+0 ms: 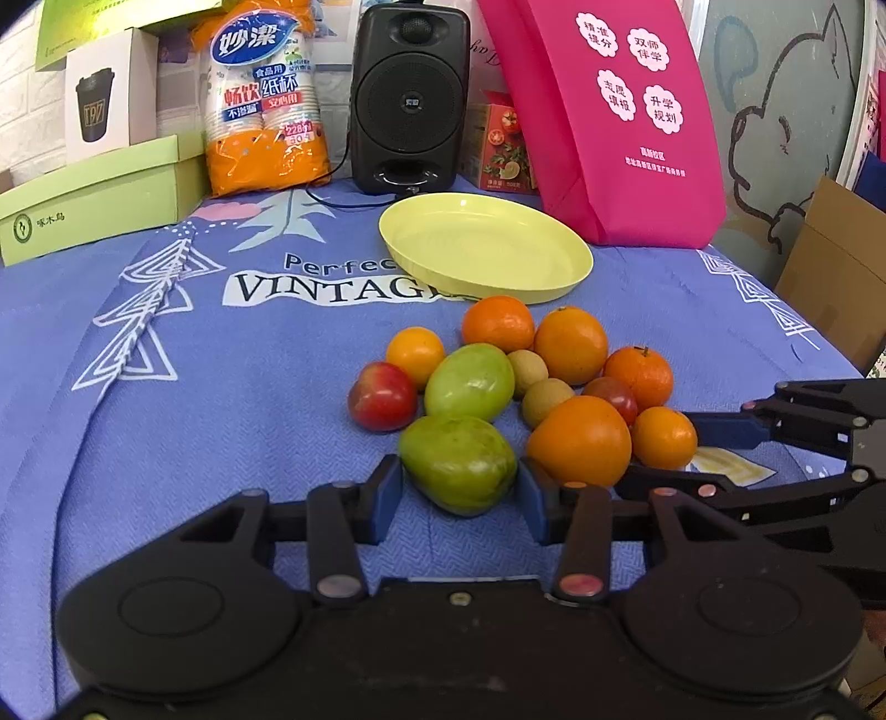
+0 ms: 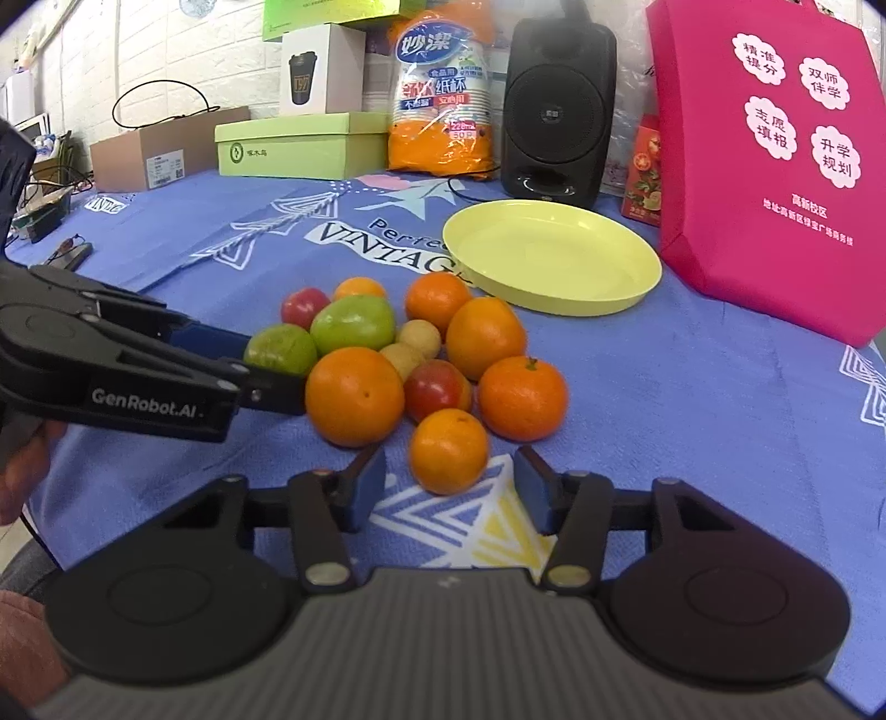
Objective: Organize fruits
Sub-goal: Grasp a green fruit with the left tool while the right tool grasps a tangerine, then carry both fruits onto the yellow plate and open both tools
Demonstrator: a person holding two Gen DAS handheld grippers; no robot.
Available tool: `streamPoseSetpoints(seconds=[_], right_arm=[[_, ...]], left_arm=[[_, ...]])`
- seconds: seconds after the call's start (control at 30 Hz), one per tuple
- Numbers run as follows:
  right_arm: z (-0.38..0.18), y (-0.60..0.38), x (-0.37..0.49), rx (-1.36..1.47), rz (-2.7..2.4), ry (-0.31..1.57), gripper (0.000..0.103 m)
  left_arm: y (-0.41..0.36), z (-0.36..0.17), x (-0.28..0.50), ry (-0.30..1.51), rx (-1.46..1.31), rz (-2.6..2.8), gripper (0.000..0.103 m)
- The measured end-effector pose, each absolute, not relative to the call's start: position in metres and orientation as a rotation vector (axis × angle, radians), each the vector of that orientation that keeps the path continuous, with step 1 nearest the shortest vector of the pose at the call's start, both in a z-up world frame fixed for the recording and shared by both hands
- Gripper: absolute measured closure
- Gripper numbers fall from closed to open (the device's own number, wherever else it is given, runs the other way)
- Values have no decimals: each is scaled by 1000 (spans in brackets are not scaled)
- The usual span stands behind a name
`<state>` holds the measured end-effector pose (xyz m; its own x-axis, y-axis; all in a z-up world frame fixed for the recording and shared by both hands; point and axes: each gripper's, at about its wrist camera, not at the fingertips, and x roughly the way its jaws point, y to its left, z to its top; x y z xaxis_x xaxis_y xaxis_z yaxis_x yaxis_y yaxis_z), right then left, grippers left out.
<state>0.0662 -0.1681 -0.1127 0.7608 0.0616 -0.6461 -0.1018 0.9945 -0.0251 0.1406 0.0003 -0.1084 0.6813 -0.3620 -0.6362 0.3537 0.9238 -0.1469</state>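
Cardboard box shows only in right wrist view.

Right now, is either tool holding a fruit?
No. The left tool brackets the green mango, and the right tool brackets a small orange; both stand open.

Ahead of your tools, a blue printed tablecloth covers the table; its lettering reads "VINTAGE". At the far edge stands a black speaker, its cable trailing onto the cloth. Left of it you see an orange pack of paper cups, a light green box and a white carton showing a cup. Right of the speaker leans a pink bag with Chinese characters. Far left of your right tool sits a cardboard box against the white brick wall. Far right of your left tool, a pane shows a cat outline.
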Motion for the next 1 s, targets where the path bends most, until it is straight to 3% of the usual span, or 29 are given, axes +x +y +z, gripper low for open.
streamPoseSetpoints(seconds=[0.17,1.0], right_arm=[[-111,-166,64,-66,94,698,73],[-78,-191,35,-54,50,619,73]], left_arm=[[1,-108,139,706,-16,-402,60],[11,-60,119,637,6,-434,60]])
